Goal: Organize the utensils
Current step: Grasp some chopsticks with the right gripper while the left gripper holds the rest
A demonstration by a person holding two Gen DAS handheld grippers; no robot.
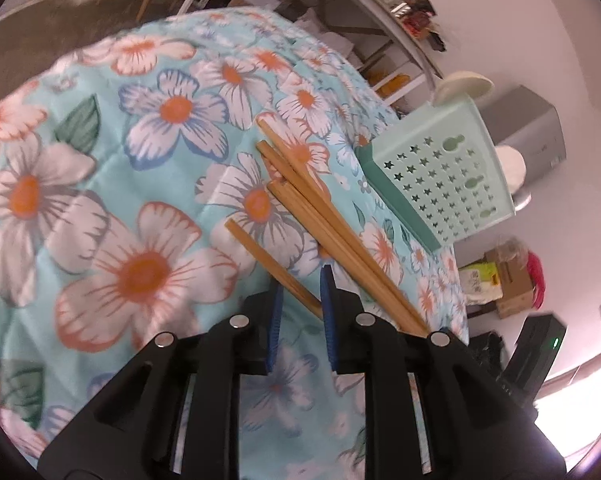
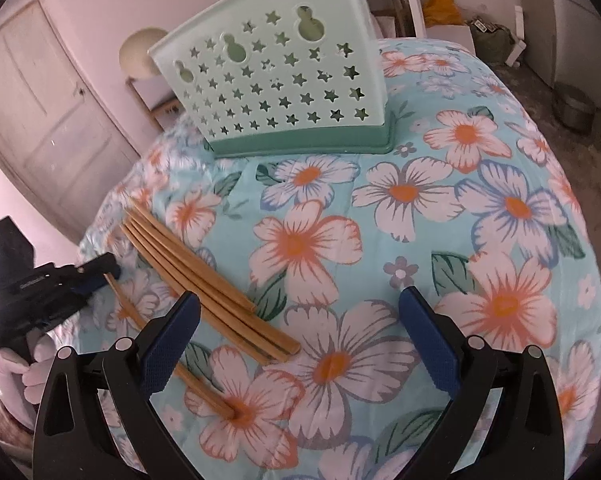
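While I look from my right-hand camera, far on the left I see my left gripper (image 2: 100, 270) and the hand (image 2: 24, 364) that holds it. Its blue jaws are nearly closed and pinch one end of a single chopstick (image 2: 172, 364). The other end lies low on an orange flower of the table cloth (image 2: 480, 208). Next come four more chopsticks (image 2: 204, 280), lying close side by side on the cloth, just beside the one I hold. Behind them, at the far edge, stands the green holder (image 2: 276, 92) with star holes. It is well apart from the sticks. My right gripper (image 2: 300, 340) is wide open with nothing in it, low over the cloth.

I think the stick could slip, because I hold it only near one end and it hangs long. If it swings, it could knock the four sticks and roll them off the table. The holder stands near the edge, so a hard push could tip it over.

There is small pale writing on the left gripper's side, but it is too blurry to read.
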